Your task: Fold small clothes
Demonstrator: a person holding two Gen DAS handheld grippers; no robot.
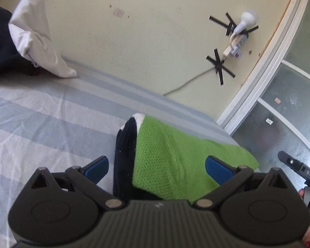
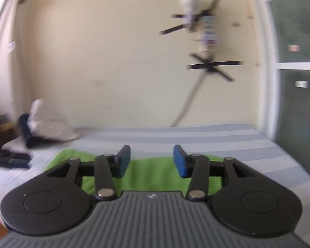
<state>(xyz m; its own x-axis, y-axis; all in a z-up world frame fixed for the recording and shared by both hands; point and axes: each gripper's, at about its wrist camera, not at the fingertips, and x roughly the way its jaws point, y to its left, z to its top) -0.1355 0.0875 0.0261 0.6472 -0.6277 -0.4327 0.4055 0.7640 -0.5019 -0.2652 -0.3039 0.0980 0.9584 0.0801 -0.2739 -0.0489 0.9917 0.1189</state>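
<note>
A green knitted garment (image 1: pixel 171 155) with a black and white part (image 1: pixel 125 144) lies bunched on the striped bed sheet (image 1: pixel 41 119). My left gripper (image 1: pixel 157 168) stands wide open over it; the garment lies between the blue pads (image 1: pixel 97 168), which do not press on it. In the right wrist view the same green garment (image 2: pixel 146 173) lies flat below my right gripper (image 2: pixel 152 161), which is open with nothing between its pads (image 2: pixel 180 161). Part of the right gripper (image 1: pixel 295 166) shows at the right edge of the left wrist view, beside a hand (image 1: pixel 301 193).
A white cloth (image 1: pixel 34 37) and a dark cloth (image 1: pixel 0 45) are heaped at the back left against the wall. A bulb and power strip (image 1: pixel 239 35) are taped to the wall, with a cable running down. A white frame with glass (image 1: pixel 279 66) borders the bed's right side.
</note>
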